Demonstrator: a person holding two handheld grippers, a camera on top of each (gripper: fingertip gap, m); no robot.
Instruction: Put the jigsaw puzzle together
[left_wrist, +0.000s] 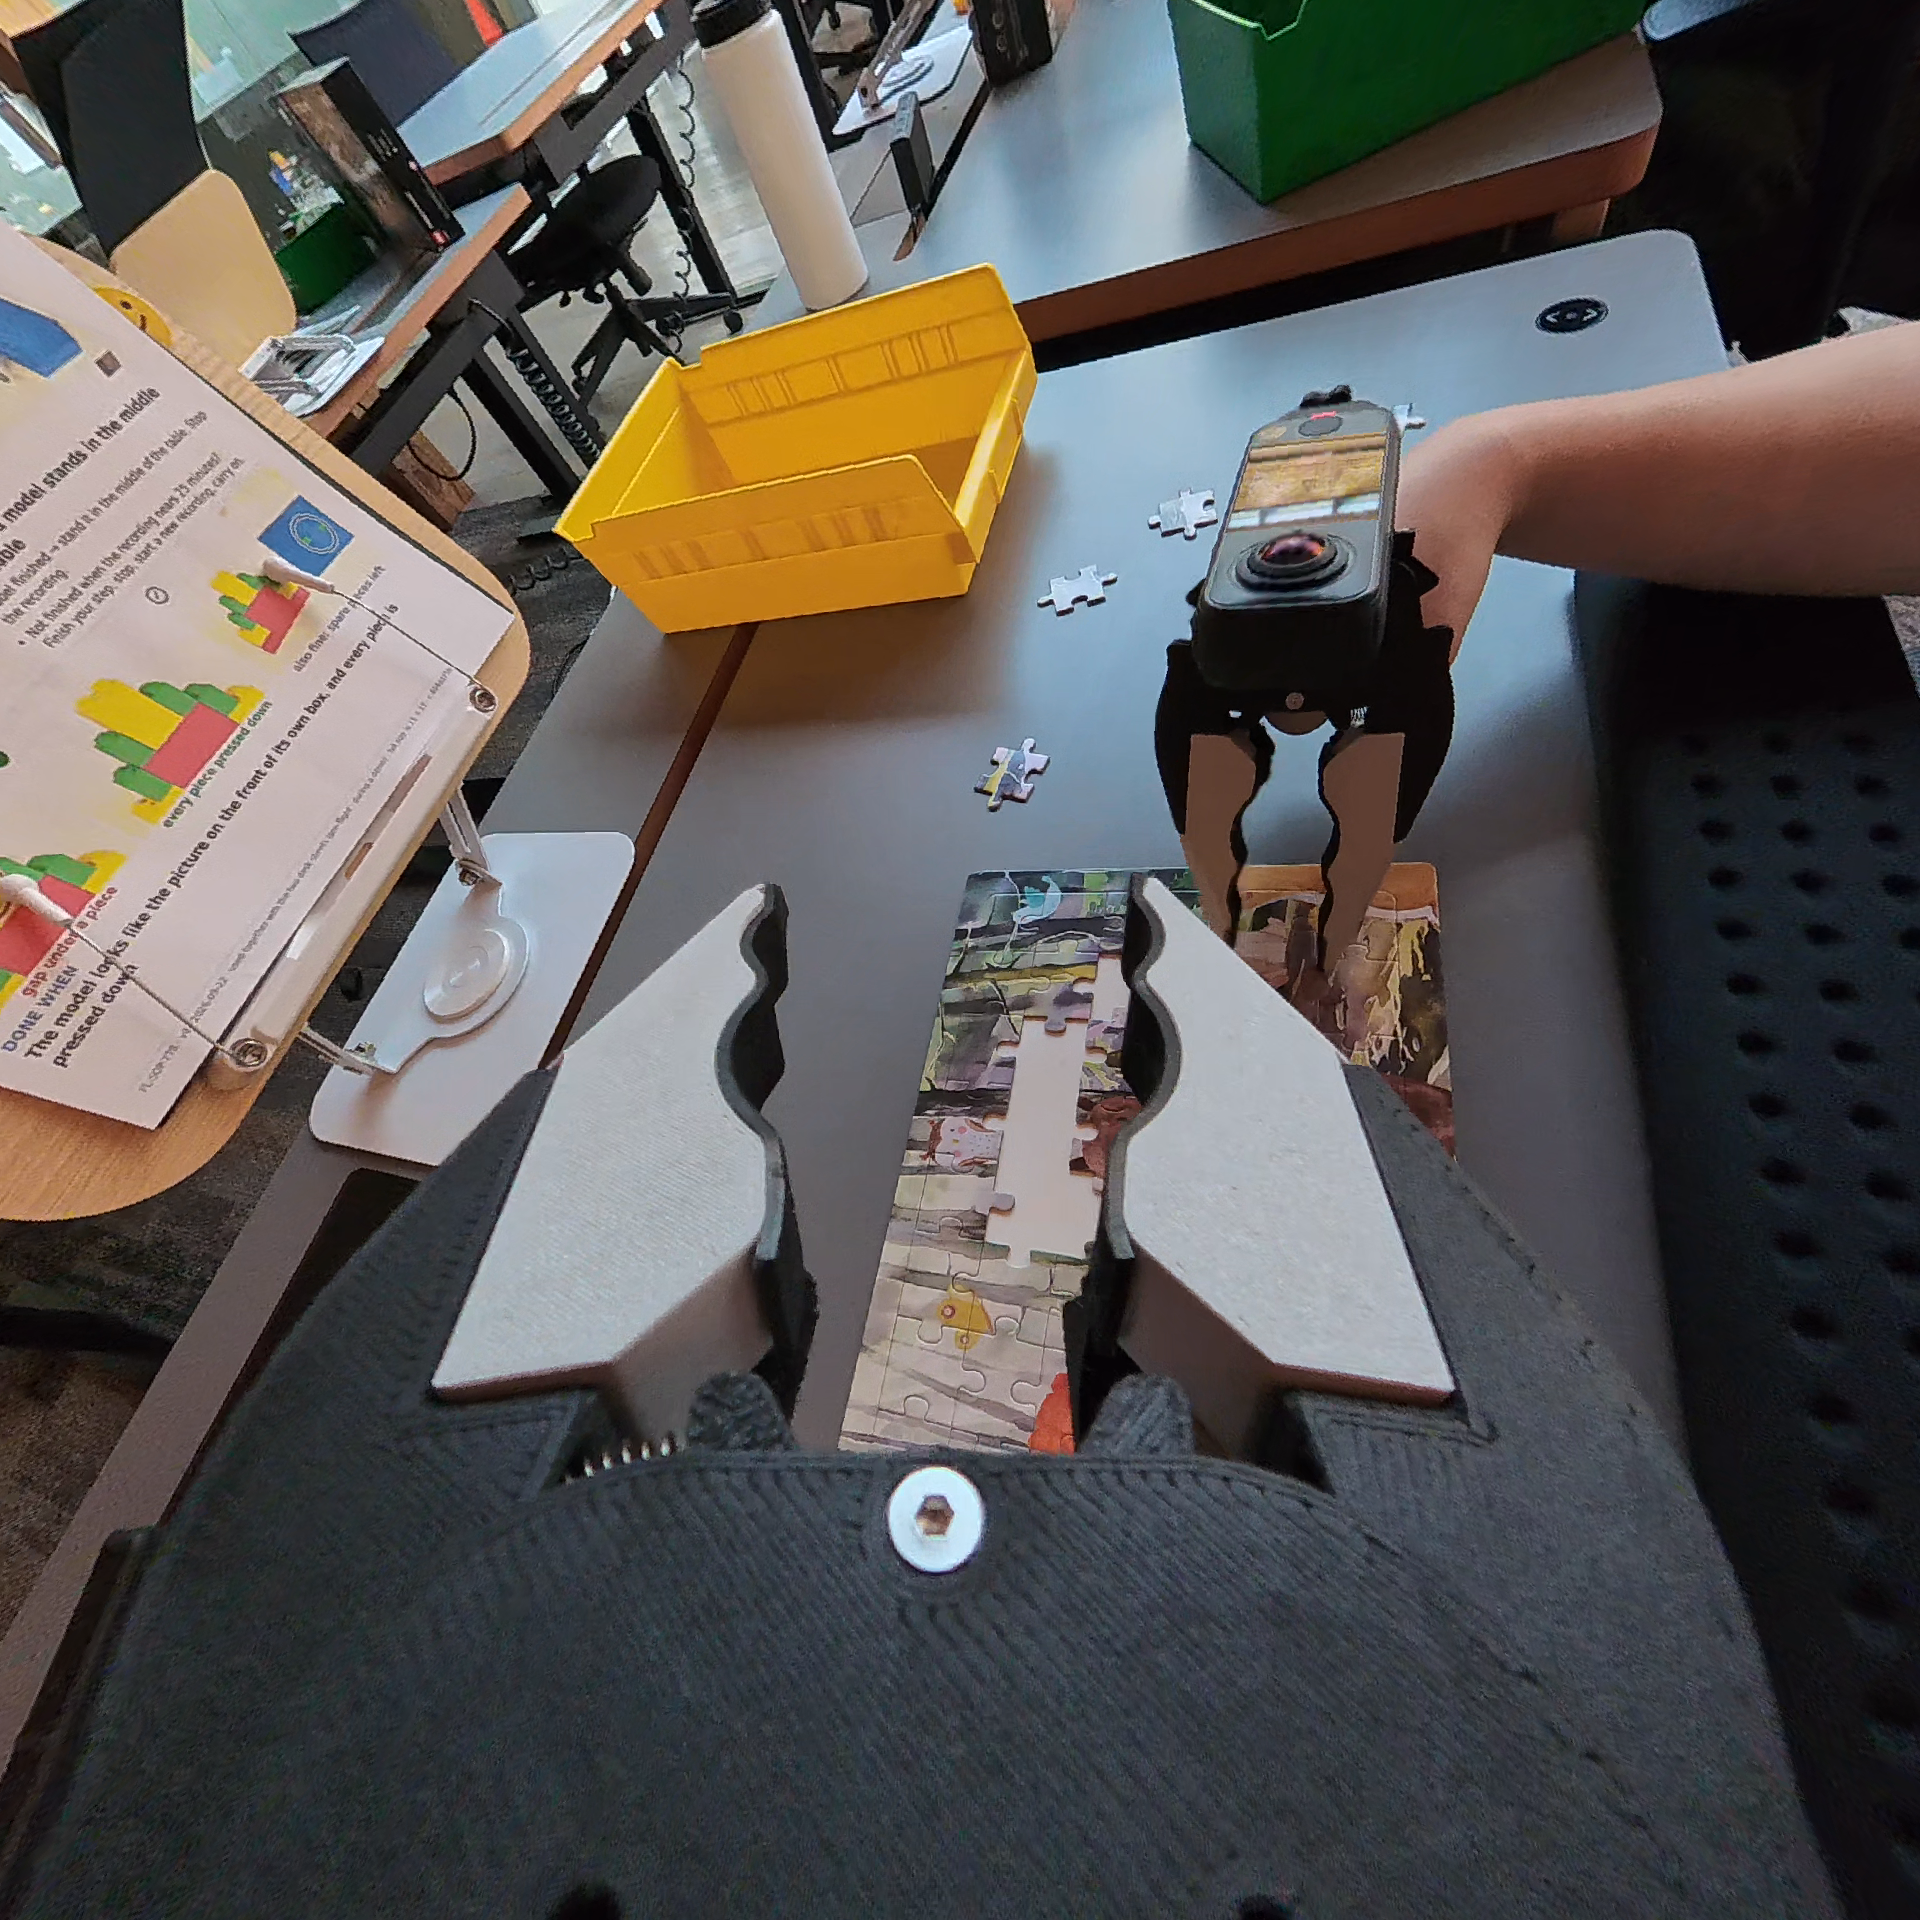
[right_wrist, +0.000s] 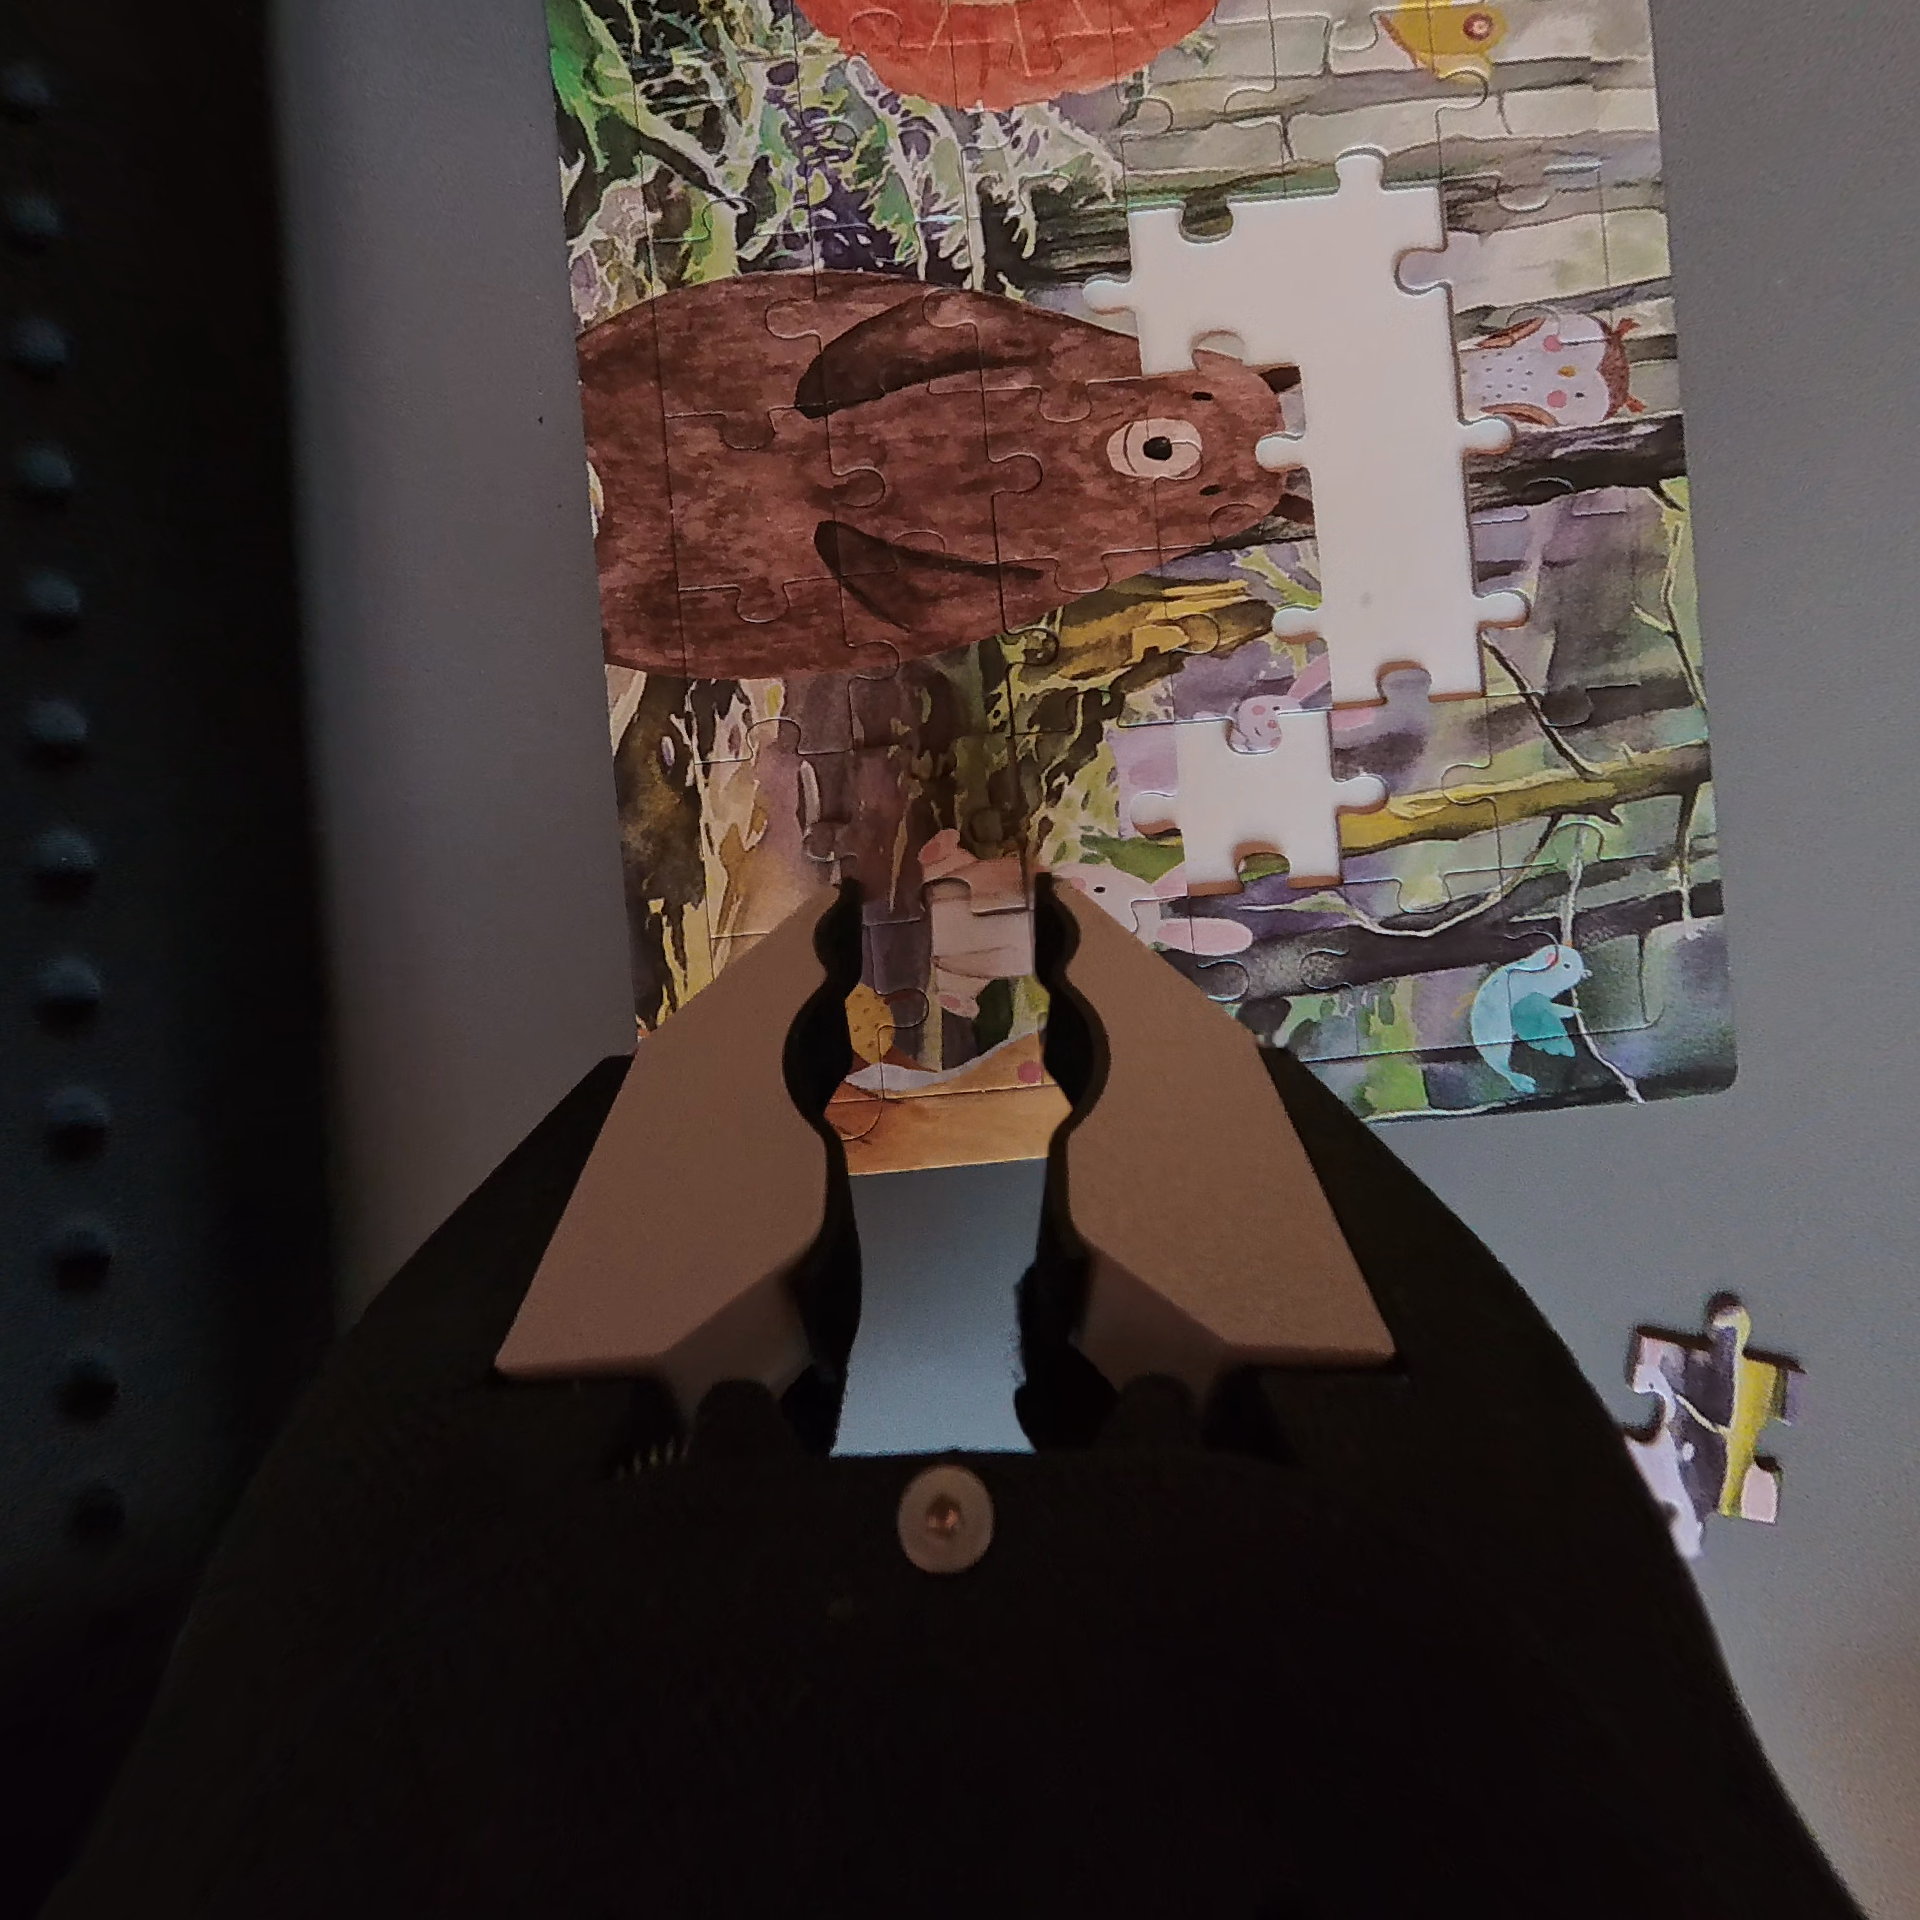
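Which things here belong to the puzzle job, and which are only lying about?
Job: puzzle, loose pieces, left gripper, right gripper.
Lying about: yellow bin, instruction sheet, white bottle, green box.

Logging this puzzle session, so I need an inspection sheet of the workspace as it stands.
Surface: dark grey table, mostly bare.
Job's things: colourful jigsaw puzzle, white gaps remaining; three loose pieces.
Clutter: empty yellow plastic bin; instruction sheet on wooden stand.
Grippers: left gripper open, empty; right gripper open, tips at puzzle.
Cables: nothing seen on this table.
Surroundings: white bottle, green box, office chairs.
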